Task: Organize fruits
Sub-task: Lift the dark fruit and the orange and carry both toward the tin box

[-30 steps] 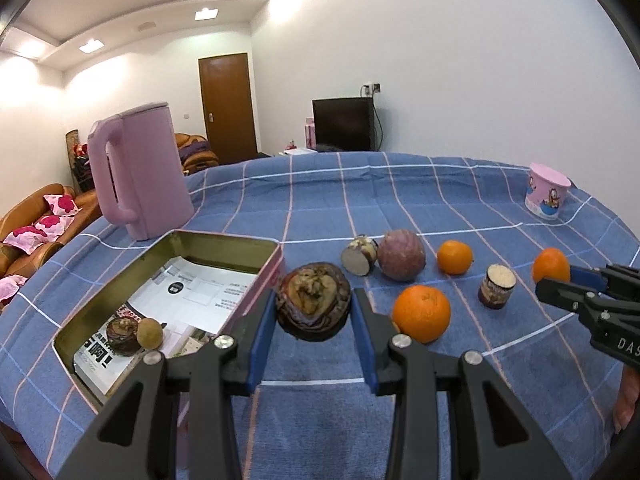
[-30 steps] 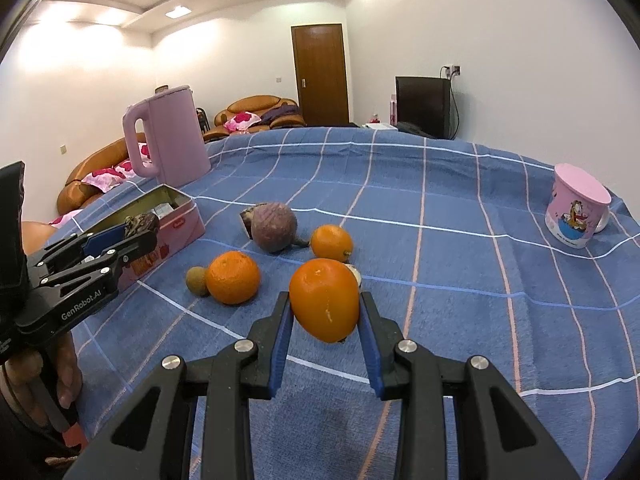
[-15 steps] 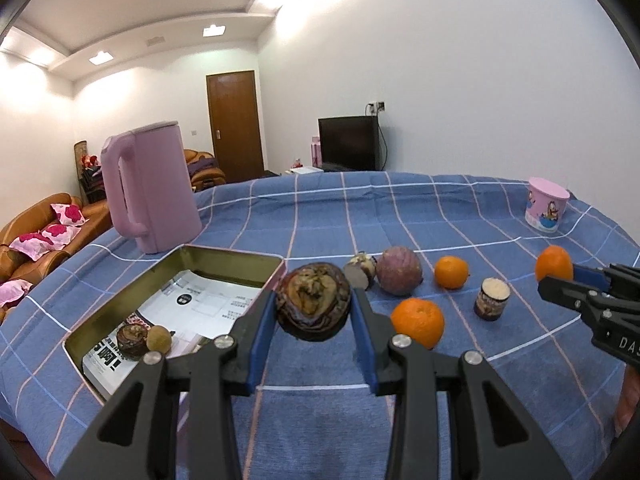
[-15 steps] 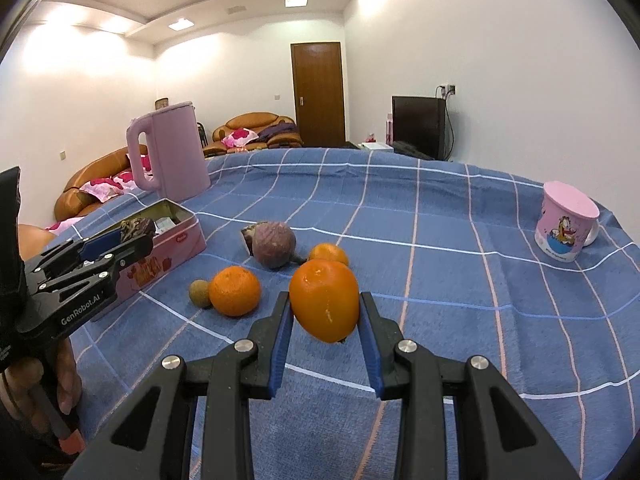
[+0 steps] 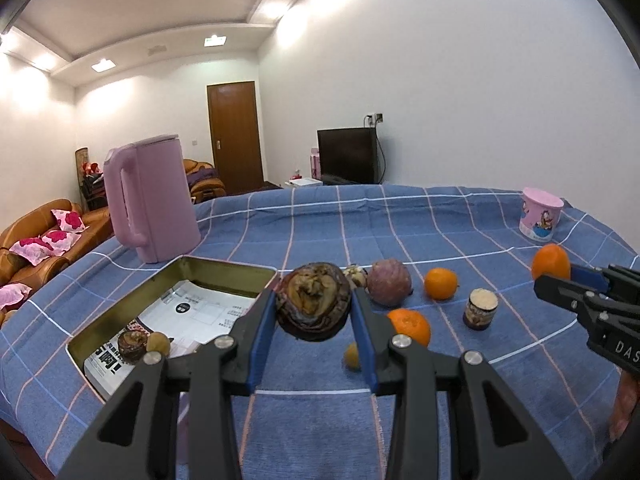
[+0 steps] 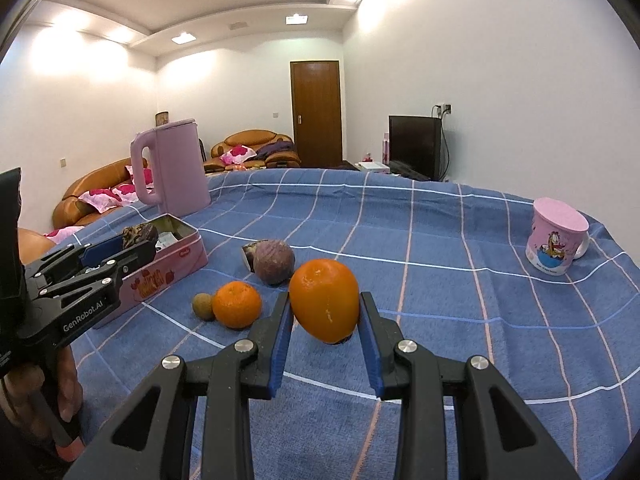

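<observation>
Tilted up slightly since a second ago, grips unchanged: left gripper (image 5: 314, 312) clamped on dark wrinkled purple fruit (image 5: 313, 305), right gripper (image 6: 325, 322) on smooth orange (image 6: 324, 305); two small fruits already in open metal tin (image 5: 224, 270) left of left gripper, five-odd loose ahead on cloth

Left wrist view: low over blue checked tablecloth (image 5: 400, 220), facing far wall, tin (image 5: 132, 312) close at left. Right wrist view: same facing, further right. Shared: pink kettle (image 5: 152, 204), pink mug (image 6: 556, 240), door (image 6: 316, 112).
</observation>
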